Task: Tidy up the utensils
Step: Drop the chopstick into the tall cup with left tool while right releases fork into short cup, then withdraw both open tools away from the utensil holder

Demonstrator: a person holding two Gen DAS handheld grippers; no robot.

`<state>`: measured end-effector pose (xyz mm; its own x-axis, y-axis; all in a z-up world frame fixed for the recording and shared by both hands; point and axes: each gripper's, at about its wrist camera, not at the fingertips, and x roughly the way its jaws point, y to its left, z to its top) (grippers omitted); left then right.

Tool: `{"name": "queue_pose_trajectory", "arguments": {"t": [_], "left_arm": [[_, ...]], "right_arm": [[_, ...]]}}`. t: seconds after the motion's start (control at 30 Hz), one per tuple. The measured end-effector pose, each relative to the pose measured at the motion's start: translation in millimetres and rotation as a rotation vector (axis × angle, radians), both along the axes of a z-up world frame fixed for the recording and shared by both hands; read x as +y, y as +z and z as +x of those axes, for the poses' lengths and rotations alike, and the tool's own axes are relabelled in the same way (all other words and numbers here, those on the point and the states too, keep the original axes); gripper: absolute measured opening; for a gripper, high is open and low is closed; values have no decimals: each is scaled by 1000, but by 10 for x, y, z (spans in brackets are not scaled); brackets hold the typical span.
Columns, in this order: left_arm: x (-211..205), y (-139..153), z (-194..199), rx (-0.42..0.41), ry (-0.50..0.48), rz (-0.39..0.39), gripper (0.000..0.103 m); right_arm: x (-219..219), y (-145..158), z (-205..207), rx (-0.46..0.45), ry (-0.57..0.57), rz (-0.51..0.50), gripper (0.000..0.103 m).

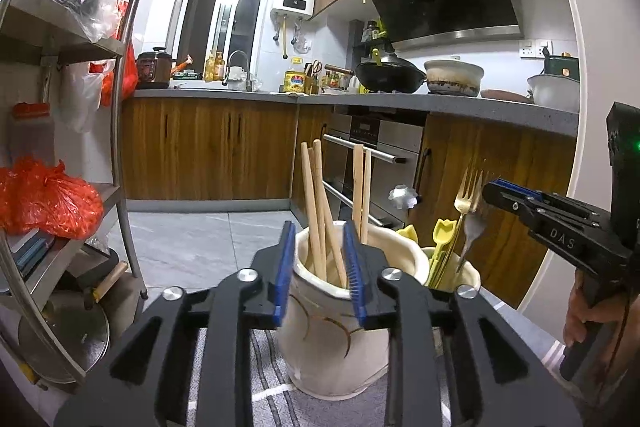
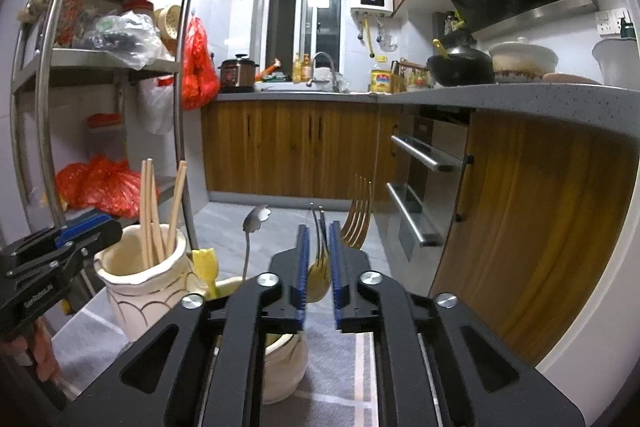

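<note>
Utensils stand sorted in two cream ceramic holders on a grey striped cloth (image 1: 276, 379). Leftmost, the left gripper (image 1: 320, 267) has its blue-padded jaws spread apart, one pad on either side of the near rim of the taller cream ceramic jar (image 1: 332, 339); whether the pads touch the rim cannot be told from the left wrist view. Inside that jar lean several pale wooden chopsticks (image 1: 320, 211), tips up, resting against the rim. Just right of the jar sits the second, lower cream ceramic holder (image 1: 468, 275), touching or nearly touching it. It holds yellow tulip-topped plastic picks (image 1: 442, 235), a silver spoon with a flower-shaped end (image 2: 256, 219) and a gold-toned metal fork (image 2: 358, 215), tines up. Right of these, the right gripper (image 2: 318, 267) is above the lower holder with its jaws slightly parted; thin metal utensil handles (image 2: 318, 227) and a gold spoon bowl (image 2: 318, 279) lie between the pads, contact unclear. Behind: wooden kitchen cabinets (image 1: 208, 147) under a grey countertop (image 1: 440, 105).
</note>
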<state>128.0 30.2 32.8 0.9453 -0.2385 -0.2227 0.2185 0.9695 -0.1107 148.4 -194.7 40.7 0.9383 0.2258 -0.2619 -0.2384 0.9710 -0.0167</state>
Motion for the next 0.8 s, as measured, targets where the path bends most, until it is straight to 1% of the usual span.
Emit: {"name": "queue_pose_trajectory", "arguments": {"t": [0.07,0.1,0.17,0.2,0.23,0.27,0.3,0.33,0.37,0.4,0.53,0.63,0.8], "left_arm": [[-1,38,-33,-15,2,-3,49],[0,64,-61,-27,7,-3,54],[6,110,-121,-45,18,-1,70],[6,128,-149,-51,21,-1,74],[6,147,-187,-56,24,0,81],[6,163,-217,-58,22,2,85],[-2,179,-254,-59,21,8,87],[-14,193,-291,-61,23,17,91],[-23,205,-322,-64,26,25,96],[-32,220,-374,-70,31,34,97],[-66,274,-546,-72,25,50,97],[-72,274,-671,-66,22,52,97],[-63,178,-805,-43,33,44,97]], "right_arm": [[-18,27,-45,-17,11,15,41],[-27,43,-66,-26,12,18,46],[-52,84,-134,-49,18,30,70],[-69,99,-168,-56,25,41,76],[-88,112,-204,-65,29,52,85],[-111,129,-247,-75,34,64,91],[-126,139,-283,-83,37,71,94],[-141,151,-320,-91,42,77,97],[-156,163,-353,-101,44,84,98],[-163,173,-401,-112,43,87,98],[-184,176,-538,-132,35,85,98],[-184,155,-599,-123,39,75,98],[-184,23,-766,-103,43,46,98]]}}
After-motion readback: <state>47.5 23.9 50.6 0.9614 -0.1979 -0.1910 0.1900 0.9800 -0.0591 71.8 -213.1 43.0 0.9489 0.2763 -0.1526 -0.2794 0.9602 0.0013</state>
